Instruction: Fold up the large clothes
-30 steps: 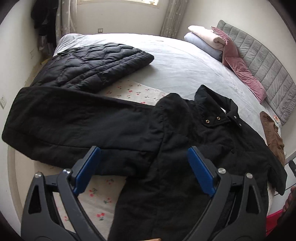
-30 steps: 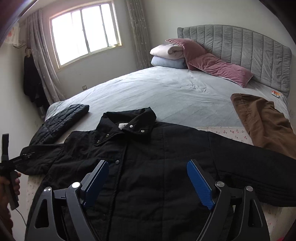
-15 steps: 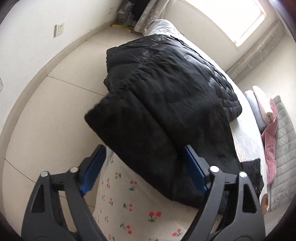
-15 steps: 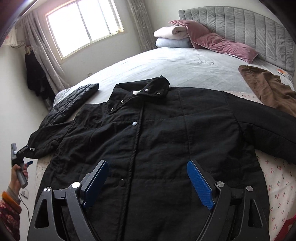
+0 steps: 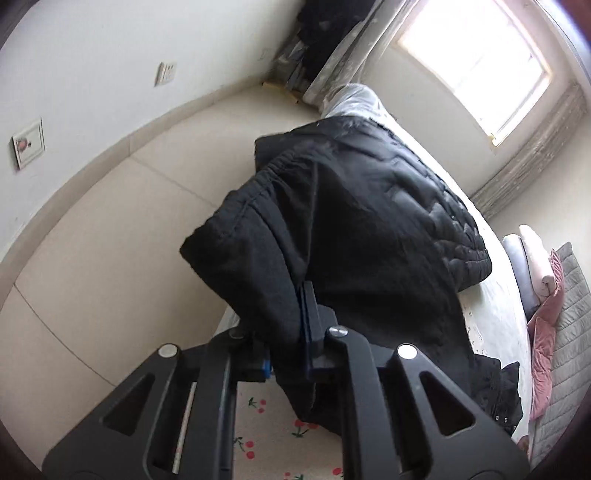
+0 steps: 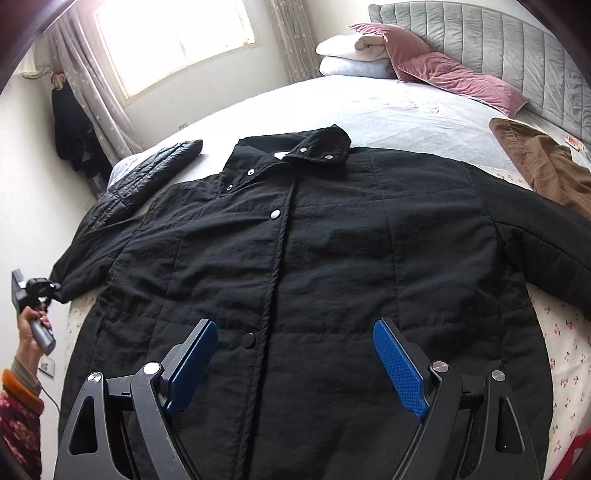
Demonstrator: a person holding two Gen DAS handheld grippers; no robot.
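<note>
While the left claw (image 5: 291, 332) pinches the jacket's sleeve (image 5: 258, 266), the right claw (image 6: 295, 365) gapes above the jacket (image 6: 332, 240).

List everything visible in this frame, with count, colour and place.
coat: 1, black, spread front-up across the foot of the bed, snaps closed
sleeve: 1, black, coat's end hanging off the bed edge, clamped
quilted jacket: 1, black, folded on the bed beyond the coat
brown garment: 1, brown, on the bed near the headboard
pillows: 2, pink, against the headboard
folded bedding: 2 pieces, cream on pale blue, by the pillows
bed: 1, grey sheet, cherry-print cover at the near edge
headboard: 1, grey, padded
window: 1, bright, curtained
left gripper: 1, black, shut on the sleeve
right gripper: 1, black, blue pads, open above the coat
</note>
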